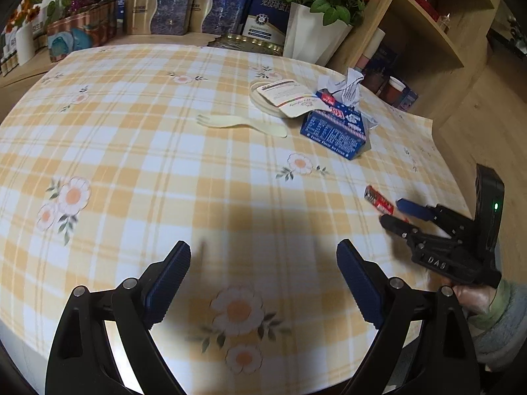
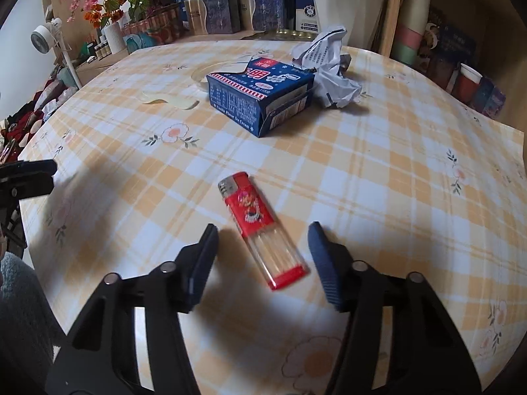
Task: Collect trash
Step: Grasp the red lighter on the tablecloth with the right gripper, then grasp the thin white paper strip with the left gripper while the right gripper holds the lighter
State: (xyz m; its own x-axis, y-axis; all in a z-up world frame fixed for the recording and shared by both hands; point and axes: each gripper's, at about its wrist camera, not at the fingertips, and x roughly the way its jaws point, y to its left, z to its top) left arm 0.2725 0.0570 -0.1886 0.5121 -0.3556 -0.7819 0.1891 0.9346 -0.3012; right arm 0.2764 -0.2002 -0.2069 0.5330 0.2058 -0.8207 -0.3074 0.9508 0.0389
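Observation:
A red lighter (image 2: 260, 230) lies on the checked tablecloth; its lower half lies between the open fingers of my right gripper (image 2: 263, 237), which do not touch it. It also shows in the left wrist view (image 1: 378, 200), with the right gripper (image 1: 392, 212) around it. A blue ice cream carton (image 2: 260, 95) lies farther back, with crumpled paper (image 2: 329, 65) to its right, a paper lid (image 1: 286, 97) and a pale plastic spork (image 1: 240, 123) to its left. My left gripper (image 1: 263, 256) is open and empty above the table's near side.
The table (image 1: 131, 151) carries a yellow and white checked cloth. Behind it stand gift boxes (image 1: 184, 10), a white pot with red roses (image 1: 313, 33) and other plants. A wooden shelf (image 1: 428, 33) with cups stands at the right.

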